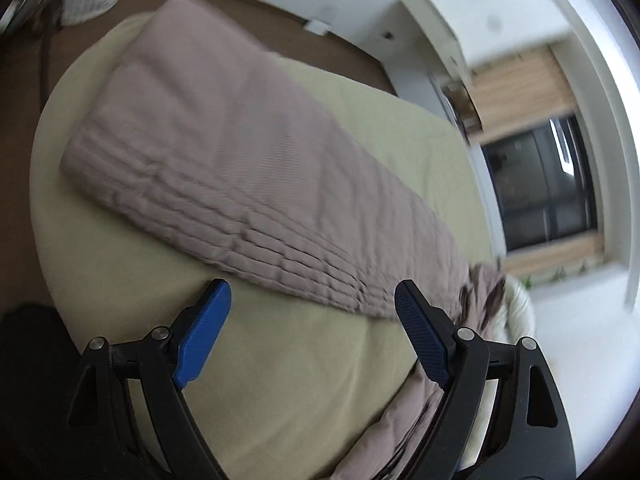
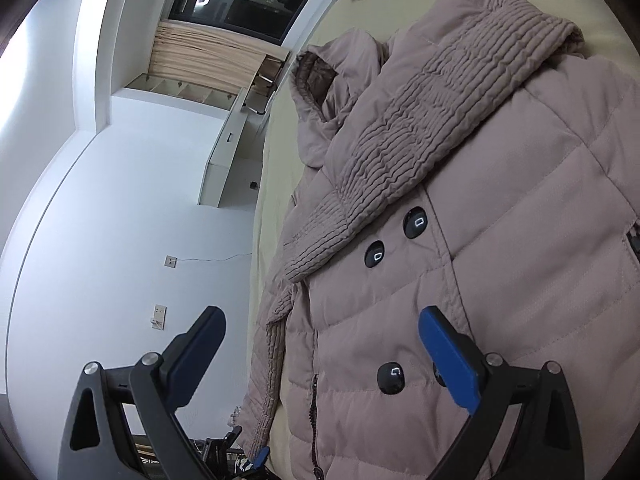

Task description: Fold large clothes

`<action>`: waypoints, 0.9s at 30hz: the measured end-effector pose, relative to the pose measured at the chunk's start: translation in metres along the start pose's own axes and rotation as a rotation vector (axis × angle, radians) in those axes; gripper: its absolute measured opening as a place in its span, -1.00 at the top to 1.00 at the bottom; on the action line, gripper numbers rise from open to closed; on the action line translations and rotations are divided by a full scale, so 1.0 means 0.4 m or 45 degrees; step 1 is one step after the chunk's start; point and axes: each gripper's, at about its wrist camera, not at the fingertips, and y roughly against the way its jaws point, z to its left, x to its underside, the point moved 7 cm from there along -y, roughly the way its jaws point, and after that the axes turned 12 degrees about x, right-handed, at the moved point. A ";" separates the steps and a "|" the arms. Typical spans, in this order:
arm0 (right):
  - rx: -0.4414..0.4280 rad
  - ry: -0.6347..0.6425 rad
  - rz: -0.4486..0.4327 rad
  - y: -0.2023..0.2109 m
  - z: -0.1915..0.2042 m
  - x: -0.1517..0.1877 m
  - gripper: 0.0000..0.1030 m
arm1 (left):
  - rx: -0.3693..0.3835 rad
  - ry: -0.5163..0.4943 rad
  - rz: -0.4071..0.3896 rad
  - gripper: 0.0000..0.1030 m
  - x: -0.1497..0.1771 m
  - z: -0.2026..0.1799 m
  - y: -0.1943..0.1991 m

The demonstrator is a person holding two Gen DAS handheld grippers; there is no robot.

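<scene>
Coat point(image 2: 500, 240) flat on bed point(image 1: 280, 380) (claws empty)

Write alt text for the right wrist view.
A dusty-pink quilted puffer coat with round black buttons and a ribbed shawl collar lies flat on a pale yellow-green bed sheet. The right claw hangs open over its edge.

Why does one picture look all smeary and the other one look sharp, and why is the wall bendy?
Left wrist view: motion blur smears the coat sleeve and the window. Right wrist view: sharp, you can see the coat stitching and a glint on each button. Both views: the fisheye lens bends straight edges into curves, and daylight washes out the white wall.
</scene>
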 end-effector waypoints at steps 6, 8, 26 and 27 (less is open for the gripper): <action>-0.004 -0.006 -0.029 0.032 -0.012 -0.018 -0.94 | 0.033 0.117 -0.141 -0.43 -0.050 0.027 0.004; -0.006 -0.014 -0.035 0.031 -0.021 -0.021 -0.94 | 0.015 0.136 -0.163 0.26 -0.066 0.031 0.003; 0.027 -0.018 -0.064 0.088 -0.096 -0.079 -0.92 | 0.002 -1.726 0.079 0.73 0.486 -0.648 -0.175; 0.023 -0.024 -0.050 0.085 -0.098 -0.083 -0.92 | 0.010 -1.810 0.096 0.73 0.539 -0.640 -0.183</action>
